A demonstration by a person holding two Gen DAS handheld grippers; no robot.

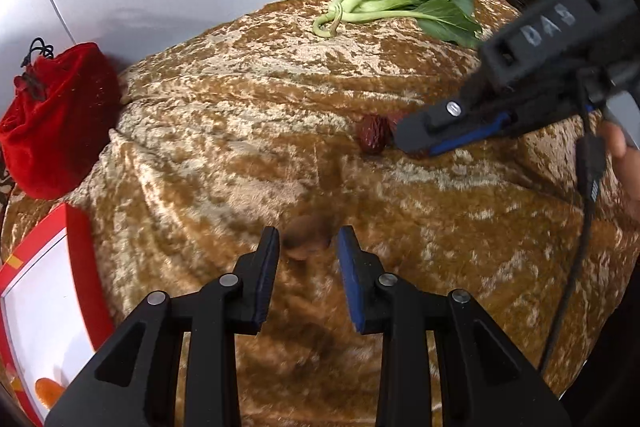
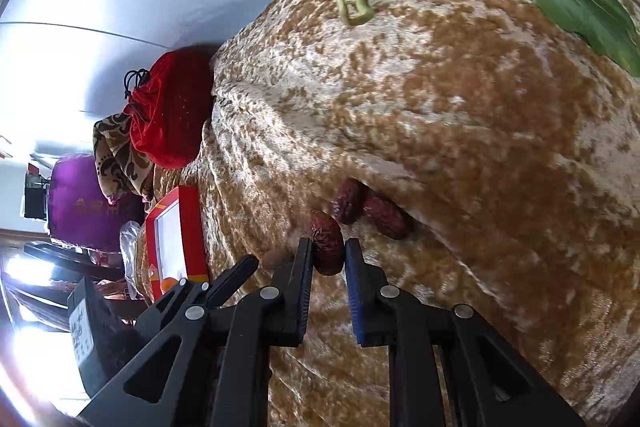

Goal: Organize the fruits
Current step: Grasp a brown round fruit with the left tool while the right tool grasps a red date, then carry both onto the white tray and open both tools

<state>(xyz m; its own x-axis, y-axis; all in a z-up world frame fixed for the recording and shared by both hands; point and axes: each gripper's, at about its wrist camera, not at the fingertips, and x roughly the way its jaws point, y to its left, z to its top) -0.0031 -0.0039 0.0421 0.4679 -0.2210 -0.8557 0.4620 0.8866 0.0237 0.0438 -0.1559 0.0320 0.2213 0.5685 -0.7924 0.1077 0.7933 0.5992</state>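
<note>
Dates are light, wrinkled, a little soft, so we pinch across the middle. Our right gripper (image 2: 328, 255) is clamped on one date (image 2: 327, 247), just near of two more (image 2: 370, 211) on the brown cloth (image 2: 480, 107). Our left gripper (image 1: 308, 247) hangs slightly parted over a blurred brown fruit (image 1: 306, 237); whether it grips, we cannot tell.

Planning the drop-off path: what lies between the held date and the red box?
Only bare brown cloth lies between the date, clamped in the right gripper, and the red box, per the right wrist view.
</note>
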